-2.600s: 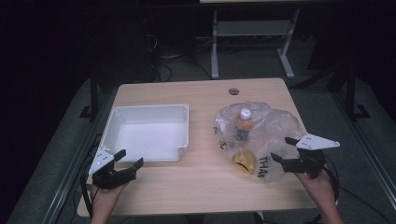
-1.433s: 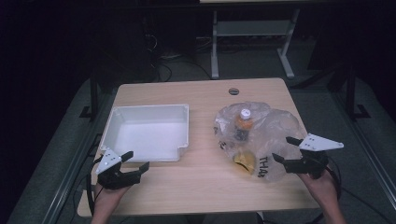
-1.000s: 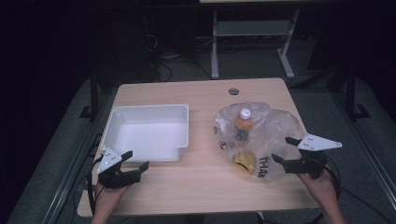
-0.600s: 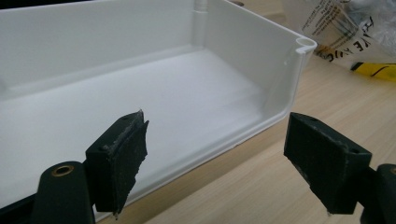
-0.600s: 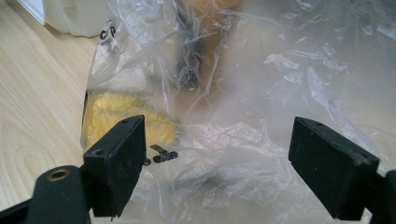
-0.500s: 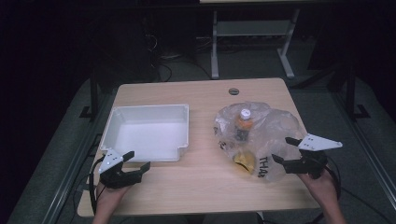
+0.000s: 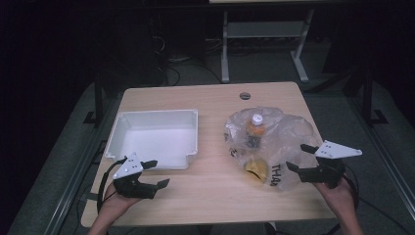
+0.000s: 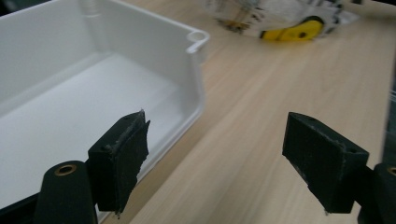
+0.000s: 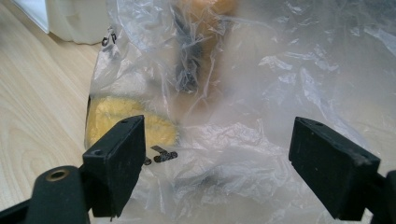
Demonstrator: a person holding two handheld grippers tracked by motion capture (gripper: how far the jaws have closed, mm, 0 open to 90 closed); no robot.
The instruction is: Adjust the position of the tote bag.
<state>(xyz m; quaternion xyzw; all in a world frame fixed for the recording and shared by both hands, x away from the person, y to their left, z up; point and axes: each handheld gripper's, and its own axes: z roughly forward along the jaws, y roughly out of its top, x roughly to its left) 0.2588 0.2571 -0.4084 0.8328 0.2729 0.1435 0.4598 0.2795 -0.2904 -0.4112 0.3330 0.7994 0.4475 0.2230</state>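
A clear plastic bag (image 7: 274, 142) lies on the right half of the table, holding an orange bottle (image 7: 255, 128) with a white cap and a yellow item (image 7: 256, 170). My right gripper (image 7: 299, 156) stands open at the bag's right edge; in the right gripper view its jaws straddle the crinkled bag (image 9: 243, 112), with the yellow item (image 9: 126, 123) behind the left jaw. A white bin (image 7: 156, 138) sits empty on the left half. My left gripper (image 7: 157, 173) is open just in front of the bin's near right corner (image 8: 196, 44), empty.
The wooden table (image 7: 215, 196) has a round cable hole (image 7: 244, 95) at its far edge. Beyond it stands a metal frame (image 7: 264, 44) on a dark floor. Bare wood lies between bin and bag.
The left gripper has crept slightly right and forward along the bin's front edge. The right gripper has stayed almost still at the bag.
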